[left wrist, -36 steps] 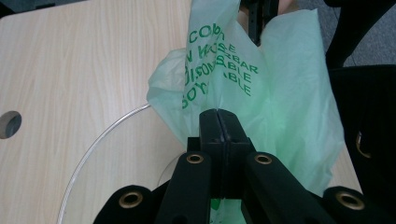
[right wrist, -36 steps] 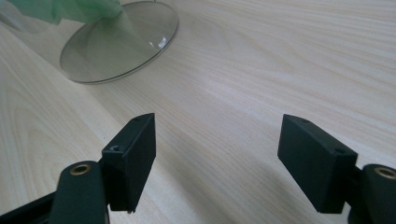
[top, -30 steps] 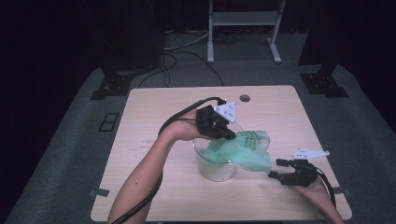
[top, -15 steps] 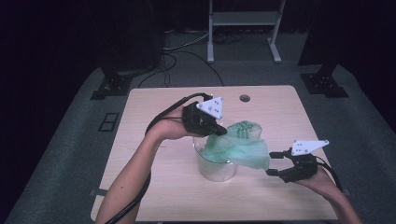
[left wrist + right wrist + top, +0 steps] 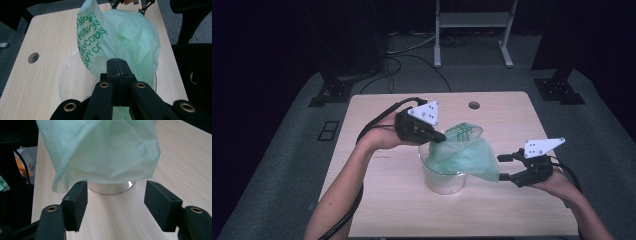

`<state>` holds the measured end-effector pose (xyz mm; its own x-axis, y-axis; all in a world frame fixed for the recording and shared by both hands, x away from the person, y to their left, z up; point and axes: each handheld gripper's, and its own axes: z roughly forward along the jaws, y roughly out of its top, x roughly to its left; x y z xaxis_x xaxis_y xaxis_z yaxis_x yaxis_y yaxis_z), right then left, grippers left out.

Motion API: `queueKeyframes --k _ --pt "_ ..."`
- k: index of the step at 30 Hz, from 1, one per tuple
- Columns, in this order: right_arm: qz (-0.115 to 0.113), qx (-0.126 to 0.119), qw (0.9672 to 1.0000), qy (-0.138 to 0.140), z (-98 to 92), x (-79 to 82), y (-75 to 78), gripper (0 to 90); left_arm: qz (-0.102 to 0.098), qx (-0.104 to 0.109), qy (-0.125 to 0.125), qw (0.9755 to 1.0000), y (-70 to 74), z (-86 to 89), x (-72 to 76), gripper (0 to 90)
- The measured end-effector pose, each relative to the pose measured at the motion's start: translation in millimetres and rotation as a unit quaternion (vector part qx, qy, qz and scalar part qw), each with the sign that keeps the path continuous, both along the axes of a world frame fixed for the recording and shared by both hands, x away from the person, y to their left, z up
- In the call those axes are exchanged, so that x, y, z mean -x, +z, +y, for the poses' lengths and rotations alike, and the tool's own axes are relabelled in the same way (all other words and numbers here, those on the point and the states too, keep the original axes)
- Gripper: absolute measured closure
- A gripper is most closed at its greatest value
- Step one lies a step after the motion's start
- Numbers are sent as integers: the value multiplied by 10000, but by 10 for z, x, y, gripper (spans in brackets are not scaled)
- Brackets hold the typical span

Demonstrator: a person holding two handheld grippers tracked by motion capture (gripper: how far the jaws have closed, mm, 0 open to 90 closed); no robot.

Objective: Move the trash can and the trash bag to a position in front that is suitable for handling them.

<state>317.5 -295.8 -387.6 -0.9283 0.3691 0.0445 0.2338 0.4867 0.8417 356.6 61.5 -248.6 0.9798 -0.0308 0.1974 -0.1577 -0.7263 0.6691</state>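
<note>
Dark floor rings a pale wood table (image 5: 377,210); on it the left gripper (image 5: 439,136) has its jaws clamped tight on the edge of a green bag (image 5: 459,152), which drapes over a clear bowl (image 5: 443,181) near the table's middle; the right gripper (image 5: 503,168), jaws wide and just been closing, grips nothing, the bag's far edge hanging just ahead of its pads (image 5: 76,203); a round hole (image 5: 473,105) sits at the table's far edge

A thin, crinkled, matt green plastic bag (image 5: 462,150) drapes over a glossy clear container (image 5: 443,179) on a smooth matt wooden table (image 5: 377,200).
</note>
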Motion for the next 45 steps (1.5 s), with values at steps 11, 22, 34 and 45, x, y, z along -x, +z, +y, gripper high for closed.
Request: queueKeyframes --k 11,22,34,45 --pt "-141 16 9992 364 157 37 222 434 -36 16 73 10000 16 86 7 896" --pt "-309 -8 9970 705 371 43 464 549 -15 44 142 9999 -29 154 -13 896" --pt "-666 127 9937 894 734 21 697 891 114 -31 202 9997 -157 177 -32 878" --pt "-722 290 9931 880 1021 -35 798 900 153 23 435 9989 -110 225 -13 666"
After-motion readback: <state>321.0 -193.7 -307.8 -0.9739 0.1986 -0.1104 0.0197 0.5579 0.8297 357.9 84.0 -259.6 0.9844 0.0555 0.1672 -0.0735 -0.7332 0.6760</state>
